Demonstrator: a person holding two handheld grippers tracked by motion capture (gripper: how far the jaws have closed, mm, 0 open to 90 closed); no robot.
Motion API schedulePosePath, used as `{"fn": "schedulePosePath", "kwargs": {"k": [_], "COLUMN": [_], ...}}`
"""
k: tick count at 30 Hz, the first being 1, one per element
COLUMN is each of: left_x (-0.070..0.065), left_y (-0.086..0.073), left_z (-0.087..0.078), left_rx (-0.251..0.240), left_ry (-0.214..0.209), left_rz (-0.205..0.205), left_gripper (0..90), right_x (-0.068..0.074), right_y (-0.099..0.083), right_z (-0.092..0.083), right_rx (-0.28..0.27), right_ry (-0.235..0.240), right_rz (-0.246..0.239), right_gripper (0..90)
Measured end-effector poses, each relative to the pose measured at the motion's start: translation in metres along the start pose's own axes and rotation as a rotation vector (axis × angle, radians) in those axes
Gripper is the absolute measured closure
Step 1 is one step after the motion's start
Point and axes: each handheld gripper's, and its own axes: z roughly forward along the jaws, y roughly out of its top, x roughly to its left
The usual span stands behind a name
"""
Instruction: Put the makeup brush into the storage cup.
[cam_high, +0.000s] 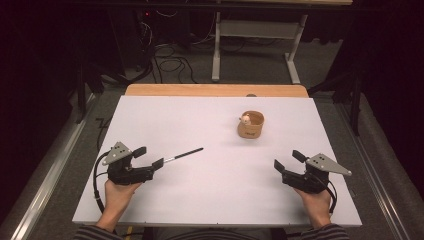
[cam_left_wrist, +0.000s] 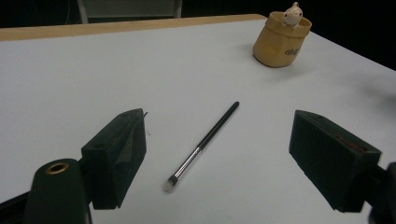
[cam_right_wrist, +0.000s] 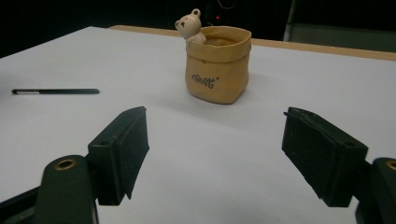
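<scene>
Pot's interior is staying hidden behind its rolled rim; the dark lettering on its tan, bag-shaped wall is reading too blurred to make out. A small bear figure is peeking over the rim. Thin black brush, metal ferrule and pale tip, is lying flat between the left gripper's spread jaws, untouched, pointing toward 2 o'clock. Right gripper is sitting released at 5 o'clock, pot at its 11. White tabletop is looking matte and smooth.
</scene>
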Motion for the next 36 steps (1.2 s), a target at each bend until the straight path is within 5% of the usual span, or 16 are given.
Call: {"fn": "schedulePosePath", "kwargs": {"k": [8,17,28,36], "left_x": [-0.001,0.001,-0.007,-0.011], "left_y": [0.008,0.015,0.023,0.035], "left_z": [-0.004,-0.002,0.01,0.02], "left_rx": [-0.037,-0.054,-0.061,-0.02], "left_ry": [0.007,-0.031,-0.044,-0.041], "left_rz": [-0.009,-0.042,0.031,0.051], "left_gripper": [19.2,19.2,18.6,22.4], "right_x": [0.0,0.0,0.0,-0.001], "right_y": [0.0,0.0,0.0,0.0], "right_z": [0.0,0.001,0.002,0.002], "right_rx": [0.002,0.004,0.005,0.005], "right_ry": [0.004,0.014,0.019,0.019], "right_rz": [0.004,0.006,0.011,0.019], "right_gripper": [24.4,24.4,24.4,24.6]}}
